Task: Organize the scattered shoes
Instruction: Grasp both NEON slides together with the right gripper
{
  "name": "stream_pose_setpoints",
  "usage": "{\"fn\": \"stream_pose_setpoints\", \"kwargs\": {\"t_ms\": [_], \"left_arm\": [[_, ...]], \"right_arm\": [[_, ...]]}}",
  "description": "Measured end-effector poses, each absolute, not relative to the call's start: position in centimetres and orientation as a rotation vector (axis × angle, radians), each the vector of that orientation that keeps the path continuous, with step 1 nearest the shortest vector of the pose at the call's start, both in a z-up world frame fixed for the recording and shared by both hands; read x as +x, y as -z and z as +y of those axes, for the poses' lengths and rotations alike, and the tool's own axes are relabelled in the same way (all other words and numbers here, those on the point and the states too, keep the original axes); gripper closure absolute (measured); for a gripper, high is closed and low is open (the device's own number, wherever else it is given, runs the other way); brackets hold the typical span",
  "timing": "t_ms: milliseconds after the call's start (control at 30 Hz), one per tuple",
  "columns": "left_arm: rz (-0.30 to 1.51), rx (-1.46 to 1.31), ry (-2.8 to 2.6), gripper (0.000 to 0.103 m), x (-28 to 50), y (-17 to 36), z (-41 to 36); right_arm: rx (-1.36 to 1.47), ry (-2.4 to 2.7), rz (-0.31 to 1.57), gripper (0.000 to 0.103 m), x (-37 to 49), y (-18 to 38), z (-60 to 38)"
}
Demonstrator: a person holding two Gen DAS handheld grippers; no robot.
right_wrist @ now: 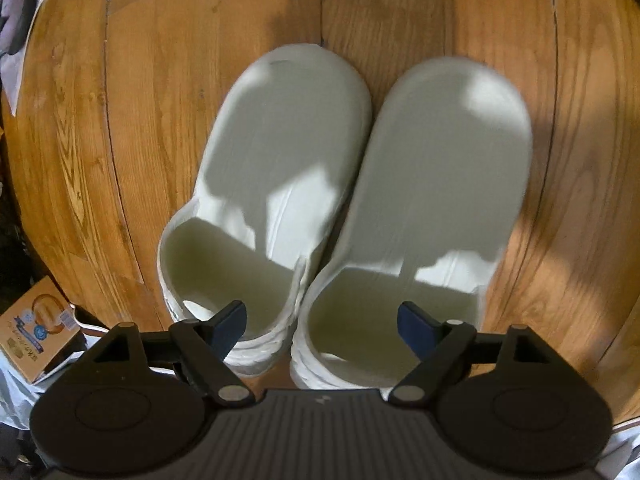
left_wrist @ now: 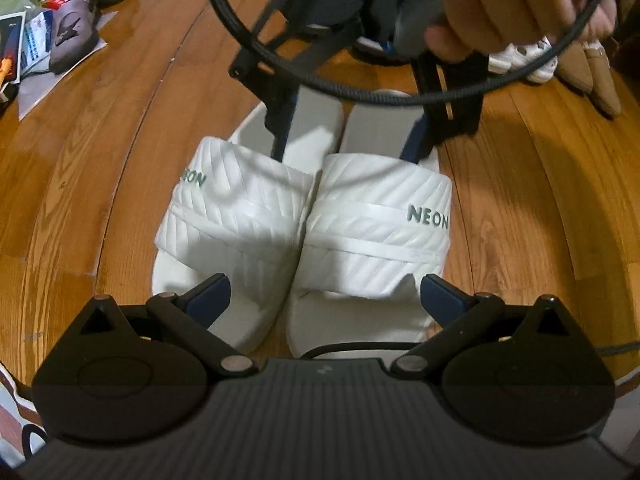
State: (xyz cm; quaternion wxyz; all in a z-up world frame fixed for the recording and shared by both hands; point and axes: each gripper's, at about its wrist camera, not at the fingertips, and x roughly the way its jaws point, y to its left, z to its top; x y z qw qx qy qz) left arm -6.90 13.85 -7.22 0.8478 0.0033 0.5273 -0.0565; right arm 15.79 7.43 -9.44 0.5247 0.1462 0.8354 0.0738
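Left wrist view: a pair of white slide sandals [left_wrist: 304, 220] lies side by side on the wooden floor [left_wrist: 100, 160], inner edges touching, long axes running away from the camera. Each ribbed strap carries grey-green lettering: "NEON" reads in full on the slide toward the frame's right, while only "ON" shows clearly on the other. The open toes sit nearest the camera, the heels at the far end. The left gripper [left_wrist: 324, 296] hovers over the toe end with its blue-padded fingers spread wide, one on each outer side of the pair, holding nothing. Beyond the heels, the right gripper [left_wrist: 348, 140] reaches down, its fingers at the heel beds behind the straps; a bare hand [left_wrist: 504, 4] grips its handle and a black cable [left_wrist: 380, 98] loops in front of it. Up and left of the slides rest two grey-purple shoes [left_wrist: 80, 20] among printed leaflets [left_wrist: 36, 40]; up and right, tan shoes [left_wrist: 592, 72] and a white shoe [left_wrist: 528, 56].

Right wrist view: the same slides [right_wrist: 348, 184] seen from the heel end, toes pointing away, straps nearest the lens, parallel and touching. The right gripper [right_wrist: 322, 320] stands wide open above the heels, gripping nothing. An orange carton [right_wrist: 36, 332] with unreadable print lies left of the slides.
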Motion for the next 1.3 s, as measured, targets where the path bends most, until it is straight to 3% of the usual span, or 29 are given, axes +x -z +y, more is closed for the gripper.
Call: {"fn": "stream_pose_setpoints", "kwargs": {"t_ms": [67, 167, 233, 333, 400, 467, 533, 600, 833, 900, 1033, 1200, 1300], "left_arm": [[1.118, 0.008, 0.11, 0.0, -7.0, 7.2, 13.8], [1.134, 0.017, 0.094, 0.0, -7.0, 7.4, 13.9], [1.14, 0.011, 0.071, 0.0, -7.0, 7.4, 14.5], [1.13, -0.036, 0.037, 0.0, -7.1, 7.0, 15.9], [1.121, -0.067, 0.015, 0.0, -7.2, 6.8, 16.9], [1.117, -0.086, -0.006, 0.0, -7.3, 6.6, 17.6], [1.12, -0.101, -0.035, 0.0, -7.3, 6.7, 18.1], [1.125, -0.111, -0.054, 0.0, -7.3, 6.8, 18.4], [1.127, -0.07, -0.003, 0.0, -7.6, 7.3, 17.8], [1.113, -0.081, 0.011, 0.0, -8.0, 7.0, 18.0], [1.094, -0.129, 0.004, 0.0, -8.3, 6.8, 18.9], [1.097, -0.135, 0.001, 0.0, -7.8, 6.8, 18.7], [1.097, -0.128, 0.023, 0.0, -7.5, 6.9, 18.2]], "right_arm": [[0.362, -0.176, 2.01, 0.016, 15.6, 9.8, 7.4], [0.379, -0.198, 2.009, 0.002, 15.3, 10.4, 7.6], [0.369, -0.218, 2.002, 0.003, 15.0, 10.0, 8.0], [0.283, -0.245, 1.995, 0.02, 14.7, 9.2, 8.7], [0.217, -0.3, 1.964, 0.046, 14.4, 7.8, 9.0], [0.21, -0.325, 1.944, 0.051, 14.3, 7.2, 9.1], [0.181, -0.302, 1.919, 0.048, 14.3, 6.4, 9.0], [0.155, -0.286, 1.957, 0.036, 14.2, 6.5, 9.3], [-0.002, -0.182, 1.977, 0.032, 13.4, 3.2, 11.1], [0.053, -0.188, 1.968, 0.024, 13.2, 2.2, 10.6], [0.33, -0.213, 1.964, 0.025, 12.3, 0.0, 6.7], [0.538, -0.236, 1.961, 0.059, 10.9, 1.4, 2.3], [0.588, -0.27, 1.966, 0.068, 10.3, 2.5, 2.3]]}}
